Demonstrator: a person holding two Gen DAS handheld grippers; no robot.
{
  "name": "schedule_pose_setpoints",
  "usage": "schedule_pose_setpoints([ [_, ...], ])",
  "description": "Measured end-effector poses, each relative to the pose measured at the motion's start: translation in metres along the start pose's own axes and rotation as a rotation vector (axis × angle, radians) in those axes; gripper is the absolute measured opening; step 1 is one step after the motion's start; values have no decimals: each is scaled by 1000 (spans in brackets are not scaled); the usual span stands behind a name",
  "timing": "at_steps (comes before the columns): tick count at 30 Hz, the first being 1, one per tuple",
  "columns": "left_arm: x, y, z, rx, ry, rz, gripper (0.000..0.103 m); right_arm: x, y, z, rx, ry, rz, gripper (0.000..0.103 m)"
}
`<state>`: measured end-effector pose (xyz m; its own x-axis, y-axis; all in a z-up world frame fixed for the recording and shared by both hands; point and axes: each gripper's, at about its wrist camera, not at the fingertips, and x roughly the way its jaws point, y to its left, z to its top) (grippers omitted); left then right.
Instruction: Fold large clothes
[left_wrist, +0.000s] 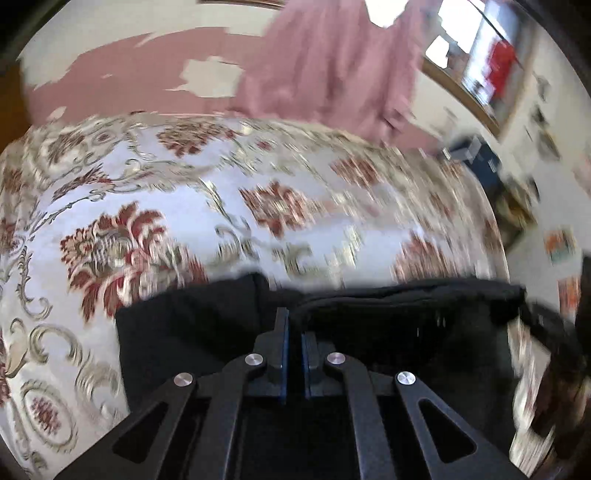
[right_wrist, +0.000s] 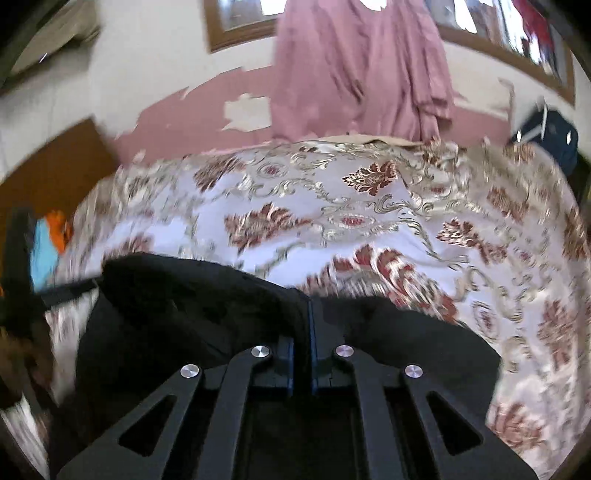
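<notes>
We see both tools clamped on a black garment (left_wrist: 388, 325) that lies at the near edge of a bed with a floral bedspread (left_wrist: 177, 184). The left tool (left_wrist: 294, 328) has its blue-padded fingers nearly together with dark cloth pinched between them. Same for the right tool (right_wrist: 309, 325), shut on a raised fold of the garment (right_wrist: 192, 295). A pink curtain (right_wrist: 362, 66) hangs behind the bed. Both views are blurred.
</notes>
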<state>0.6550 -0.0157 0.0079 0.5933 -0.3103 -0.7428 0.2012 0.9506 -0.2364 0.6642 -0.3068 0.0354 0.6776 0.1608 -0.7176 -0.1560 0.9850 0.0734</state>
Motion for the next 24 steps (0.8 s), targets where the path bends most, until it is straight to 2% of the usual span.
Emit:
schedule_pose_setpoints([
  [4, 10, -9, -33, 101, 98, 11, 6, 3, -3, -32, -42, 96, -15, 5],
  [10, 45, -4, -54, 102, 182, 31, 6, 24, 0, -53, -75, 149, -58, 5],
  [16, 76, -5, -57, 109, 217, 67, 6, 47, 11, -59, -156, 171, -115, 5],
  [24, 93, -6, -69, 135, 189, 77, 6, 62, 11, -70, -159, 129, -125, 5],
])
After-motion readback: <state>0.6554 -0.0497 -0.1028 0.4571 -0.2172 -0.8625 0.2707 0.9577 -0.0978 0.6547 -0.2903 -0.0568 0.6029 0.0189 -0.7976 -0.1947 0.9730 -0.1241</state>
